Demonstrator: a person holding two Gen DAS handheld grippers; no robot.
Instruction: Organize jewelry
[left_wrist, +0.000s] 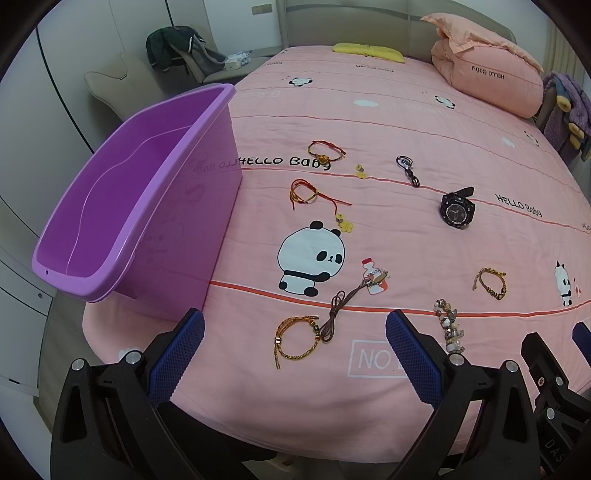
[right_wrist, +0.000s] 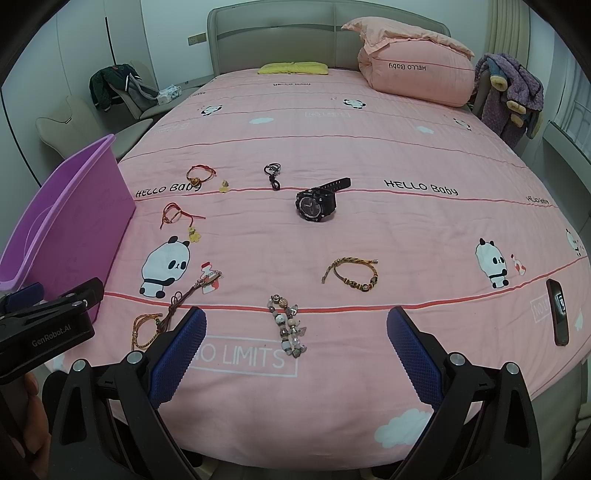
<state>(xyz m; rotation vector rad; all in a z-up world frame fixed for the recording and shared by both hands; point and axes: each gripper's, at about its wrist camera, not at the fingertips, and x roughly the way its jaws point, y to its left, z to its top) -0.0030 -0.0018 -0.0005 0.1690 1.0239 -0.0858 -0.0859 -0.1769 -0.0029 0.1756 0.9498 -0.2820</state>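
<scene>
My left gripper (left_wrist: 295, 347) and right gripper (right_wrist: 295, 343) hang spread and empty above the bed (right_wrist: 369, 147), jewelry scattered for sorting, the bin (left_wrist: 122, 206) empty at left to receive it.

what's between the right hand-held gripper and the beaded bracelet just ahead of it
Nothing visible. The right hand-held gripper is open, and the beaded bracelet lies on bare pink bedspread just ahead, between its fingers. The nearest other piece, the gold braided bracelet, lies apart.
</scene>
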